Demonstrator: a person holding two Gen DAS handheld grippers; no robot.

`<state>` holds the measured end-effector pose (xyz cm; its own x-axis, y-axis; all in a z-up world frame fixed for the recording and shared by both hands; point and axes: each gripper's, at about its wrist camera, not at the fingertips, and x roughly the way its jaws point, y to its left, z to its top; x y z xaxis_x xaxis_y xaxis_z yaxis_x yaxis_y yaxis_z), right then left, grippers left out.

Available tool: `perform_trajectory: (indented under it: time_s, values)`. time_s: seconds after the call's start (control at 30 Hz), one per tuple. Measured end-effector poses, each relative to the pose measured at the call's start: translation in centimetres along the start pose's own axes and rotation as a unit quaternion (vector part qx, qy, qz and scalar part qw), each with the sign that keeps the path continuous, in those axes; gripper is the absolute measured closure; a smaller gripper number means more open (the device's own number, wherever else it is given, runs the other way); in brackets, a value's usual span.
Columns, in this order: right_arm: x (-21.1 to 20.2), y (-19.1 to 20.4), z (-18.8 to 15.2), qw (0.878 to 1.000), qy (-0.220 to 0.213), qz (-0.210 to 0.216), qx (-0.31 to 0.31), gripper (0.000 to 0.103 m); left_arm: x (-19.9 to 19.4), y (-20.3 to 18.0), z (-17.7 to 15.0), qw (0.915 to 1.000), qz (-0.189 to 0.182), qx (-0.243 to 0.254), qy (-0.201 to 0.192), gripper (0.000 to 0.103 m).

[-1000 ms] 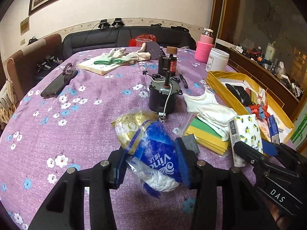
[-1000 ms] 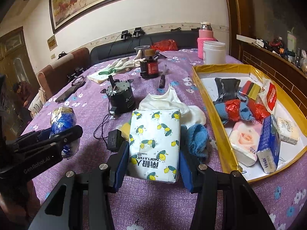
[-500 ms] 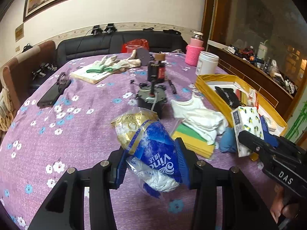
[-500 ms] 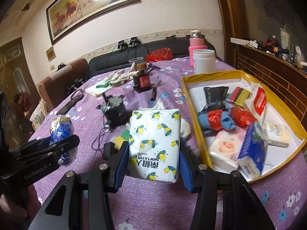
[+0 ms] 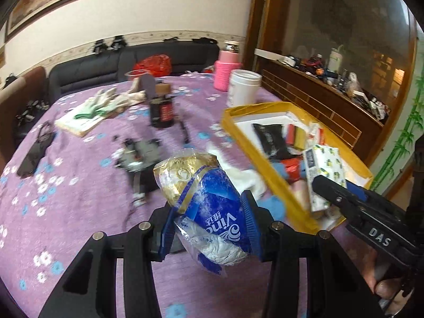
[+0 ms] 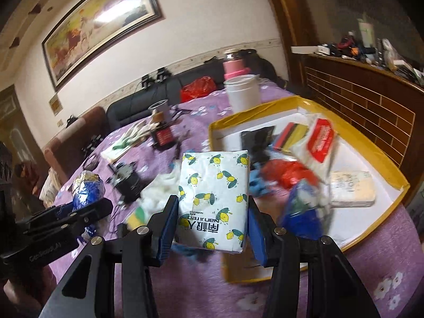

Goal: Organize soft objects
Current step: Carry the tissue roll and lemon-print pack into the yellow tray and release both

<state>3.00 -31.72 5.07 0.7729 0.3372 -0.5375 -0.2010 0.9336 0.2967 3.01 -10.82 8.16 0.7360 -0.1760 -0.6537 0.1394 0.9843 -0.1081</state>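
My left gripper (image 5: pixel 209 224) is shut on a blue and gold Vinda tissue bag (image 5: pixel 209 198), held above the purple flowered tablecloth. My right gripper (image 6: pixel 212 225) is shut on a white tissue pack with lemon prints (image 6: pixel 214 198), held above the near left edge of the yellow tray (image 6: pixel 397 185). The tray (image 5: pixel 265 164) holds several soft packs, red and blue cloths and a black pouch. In the left wrist view the lemon pack (image 5: pixel 324 175) hangs over the tray at right. In the right wrist view the blue bag (image 6: pixel 87 188) shows at left.
On the cloth lie a white cloth (image 5: pixel 246 177), a blue cloth (image 5: pixel 273 206), a black motor with cable (image 5: pixel 140 159), a dark bottle (image 5: pixel 161 108), gloves on a book (image 5: pixel 100 108), a white tub (image 5: pixel 243 87) and a pink bottle (image 5: pixel 226 71). A wooden counter stands right.
Both grippers have risen and swung right toward the yellow tray, each still holding its pack. The lemon pack is now over the tray's near edge.
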Motion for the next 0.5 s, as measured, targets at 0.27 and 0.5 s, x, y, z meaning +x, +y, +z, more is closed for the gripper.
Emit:
perform_trajectory:
  time_s: [0.27, 0.5]
  values:
    - [1.0, -3.4, 5.1, 0.999, -0.019, -0.014, 0.041, 0.051, 3.0, -4.8, 3.1, 0.999, -0.03, 0.032, 0.012, 0.058]
    - [4.7, -6.4, 12.5, 0.997, -0.028, -0.047, 0.057, 0.051, 7.2, -8.5, 6.2, 0.9979, -0.047, 0.035, 0.027, 0.058]
